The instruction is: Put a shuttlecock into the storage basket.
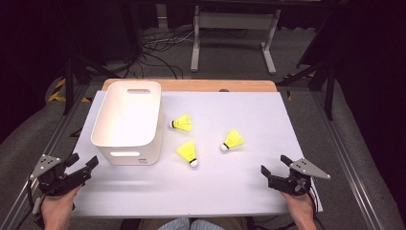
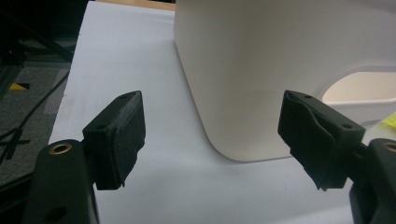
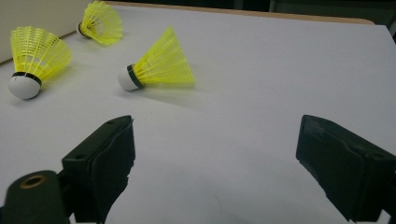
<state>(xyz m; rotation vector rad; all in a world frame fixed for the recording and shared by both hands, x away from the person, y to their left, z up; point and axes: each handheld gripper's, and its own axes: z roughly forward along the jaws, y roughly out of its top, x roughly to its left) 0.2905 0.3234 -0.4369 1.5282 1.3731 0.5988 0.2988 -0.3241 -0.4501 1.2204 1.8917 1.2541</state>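
From the high view, a white bin stands at the far left of the white table, with three yellow shuttlecocks to its right: one far, one near, one rightmost. The left gripper rests at the near left corner, the right gripper at the near right, both wide open and empty.

In the left gripper view, its spread jaws frame the bin's near corner, apart from it.

In the right gripper view, open jaws face the rightmost shuttlecock, lying on its side well ahead
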